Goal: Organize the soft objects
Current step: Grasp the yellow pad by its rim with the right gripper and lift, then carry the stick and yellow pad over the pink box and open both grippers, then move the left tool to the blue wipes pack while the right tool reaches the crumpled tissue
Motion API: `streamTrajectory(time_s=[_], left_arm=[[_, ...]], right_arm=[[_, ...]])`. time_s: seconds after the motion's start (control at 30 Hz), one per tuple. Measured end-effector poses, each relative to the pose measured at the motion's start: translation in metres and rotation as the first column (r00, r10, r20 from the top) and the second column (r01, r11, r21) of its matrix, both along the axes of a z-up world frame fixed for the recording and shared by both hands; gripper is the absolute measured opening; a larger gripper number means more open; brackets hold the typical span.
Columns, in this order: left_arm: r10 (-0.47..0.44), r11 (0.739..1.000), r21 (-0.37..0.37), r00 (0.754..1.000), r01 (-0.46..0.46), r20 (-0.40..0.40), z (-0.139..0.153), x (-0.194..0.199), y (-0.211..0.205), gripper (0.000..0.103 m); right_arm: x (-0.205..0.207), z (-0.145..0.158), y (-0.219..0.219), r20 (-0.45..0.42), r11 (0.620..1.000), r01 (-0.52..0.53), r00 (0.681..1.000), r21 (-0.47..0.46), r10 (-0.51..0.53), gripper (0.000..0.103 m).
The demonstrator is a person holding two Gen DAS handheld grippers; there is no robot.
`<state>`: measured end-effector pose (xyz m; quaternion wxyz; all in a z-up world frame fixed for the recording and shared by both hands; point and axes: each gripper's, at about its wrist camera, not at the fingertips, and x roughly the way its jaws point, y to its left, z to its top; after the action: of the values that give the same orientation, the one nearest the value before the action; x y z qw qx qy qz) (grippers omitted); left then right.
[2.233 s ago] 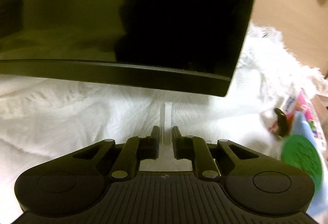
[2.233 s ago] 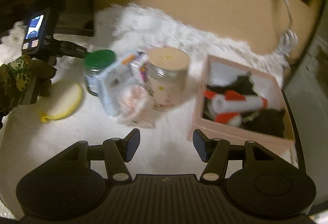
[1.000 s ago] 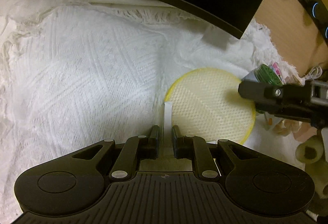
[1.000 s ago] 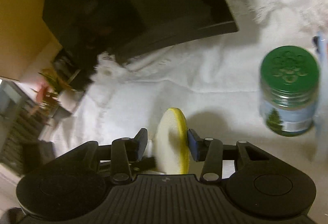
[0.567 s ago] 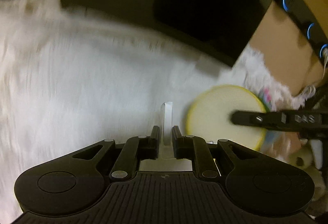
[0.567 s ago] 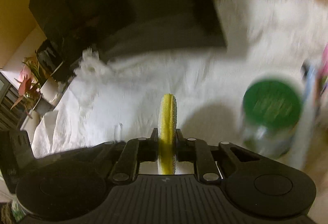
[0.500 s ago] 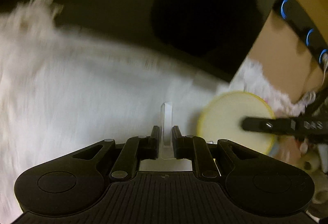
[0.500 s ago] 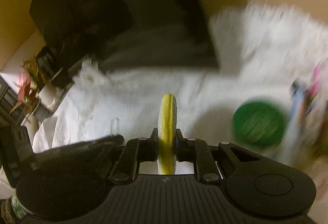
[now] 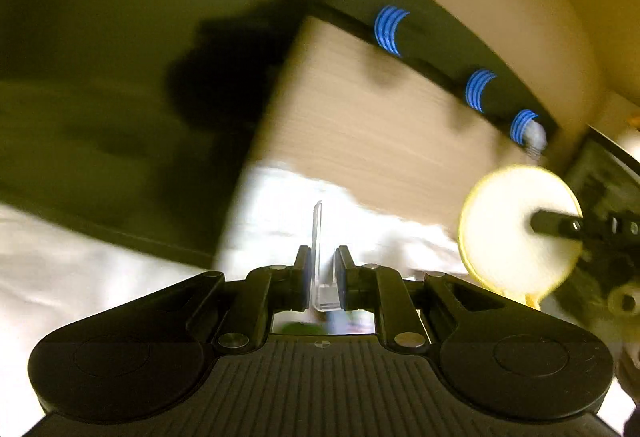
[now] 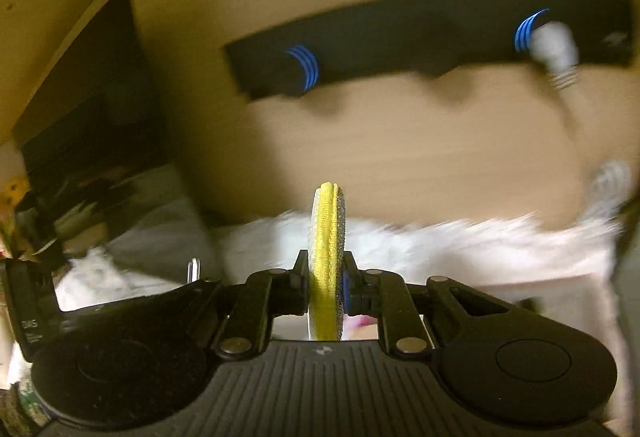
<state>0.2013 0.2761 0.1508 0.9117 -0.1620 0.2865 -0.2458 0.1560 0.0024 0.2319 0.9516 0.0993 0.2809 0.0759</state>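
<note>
My right gripper (image 10: 326,277) is shut on a round yellow sponge pad (image 10: 326,237), held edge-on and lifted above the white fluffy cloth (image 10: 440,241). In the left wrist view the same pad (image 9: 516,225) shows face-on at the right, with a right finger (image 9: 556,225) across it. My left gripper (image 9: 320,269) is shut, with only its clear plastic tab (image 9: 318,237) between the fingers, above the white cloth (image 9: 80,273). Both views are motion-blurred.
A dark monitor (image 9: 120,77) fills the left. A black power strip with blue-ringed sockets (image 10: 420,37) lies on the wooden desk (image 10: 400,157), with a white plug (image 10: 554,49) in it. A pink box edge (image 10: 560,293) shows at lower right.
My right gripper closed on the yellow pad, lifted it off the cloth and swung it right toward the power strip side. My left gripper stayed shut and turned right as well.
</note>
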Motion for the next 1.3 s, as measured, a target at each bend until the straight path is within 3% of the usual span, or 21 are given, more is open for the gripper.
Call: streamTrajectory(time_s=[0.2, 0.33, 0.5, 0.53, 0.63, 0.8, 0.97, 1.03, 1.13, 1.2, 1.23, 1.3], left_arm=[[-0.173, 0.985, -0.011, 0.985, 0.173, -0.03, 0.0, 0.005, -0.092, 0.015], [-0.266, 0.964, -0.018, 0.962, 0.266, -0.065, 0.0, 0.013, -0.155, 0.015], [-0.297, 0.951, -0.135, 0.944, 0.279, -0.145, -0.019, 0.036, -0.213, 0.017], [-0.293, 0.953, -0.13, 0.942, 0.273, -0.165, -0.026, 0.041, -0.223, 0.017], [-0.233, 0.972, -0.025, 0.947, 0.233, -0.22, -0.046, 0.051, -0.247, 0.018], [-0.187, 0.978, -0.131, 0.963, 0.164, -0.192, -0.041, 0.029, -0.215, 0.019], [-0.174, 0.98, -0.123, 0.976, 0.158, -0.132, -0.033, -0.031, -0.171, 0.019], [-0.163, 0.983, -0.109, 0.977, 0.149, -0.14, -0.038, -0.056, -0.154, 0.019], [-0.109, 0.994, -0.04, 0.981, 0.104, -0.158, -0.05, -0.088, -0.127, 0.019], [-0.059, 0.996, 0.06, 0.986, 0.069, -0.154, -0.058, -0.107, -0.108, 0.019], [-0.033, 0.992, 0.115, 0.988, 0.051, -0.148, -0.06, -0.114, -0.102, 0.019], [0.018, 0.974, 0.227, 0.991, 0.012, -0.131, -0.069, -0.126, -0.089, 0.019]], right_arm=[[-0.048, 0.017, -0.068, 0.067, 0.988, 0.11, 0.992, -0.109, -0.103, 0.014], [-0.077, 0.01, -0.109, 0.076, 0.97, 0.2, 0.979, -0.137, -0.191, 0.014], [-0.095, -0.006, -0.144, 0.043, 0.964, 0.249, 0.968, -0.096, -0.246, 0.014], [-0.098, -0.01, -0.147, 0.036, 0.963, 0.254, 0.967, -0.09, -0.251, 0.014], [-0.099, -0.021, -0.152, 0.014, 0.961, 0.266, 0.964, -0.072, -0.266, 0.014], [-0.086, -0.024, -0.159, -0.005, 0.967, 0.253, 0.968, 0.038, -0.253, 0.014], [-0.028, -0.039, -0.154, -0.063, 0.943, 0.223, 0.975, 0.247, -0.214, 0.014], [0.003, -0.058, -0.145, -0.117, 0.935, 0.239, 0.969, 0.26, -0.215, 0.014], [0.05, -0.104, -0.135, -0.272, 0.927, 0.277, 0.94, 0.253, -0.207, 0.014], [0.072, -0.141, -0.131, -0.394, 0.929, 0.291, 0.9, 0.227, -0.186, 0.014], [0.075, -0.152, -0.131, -0.417, 0.928, 0.298, 0.89, 0.225, -0.185, 0.014], [0.075, -0.157, -0.13, -0.392, 0.938, 0.289, 0.899, 0.193, -0.197, 0.014]])
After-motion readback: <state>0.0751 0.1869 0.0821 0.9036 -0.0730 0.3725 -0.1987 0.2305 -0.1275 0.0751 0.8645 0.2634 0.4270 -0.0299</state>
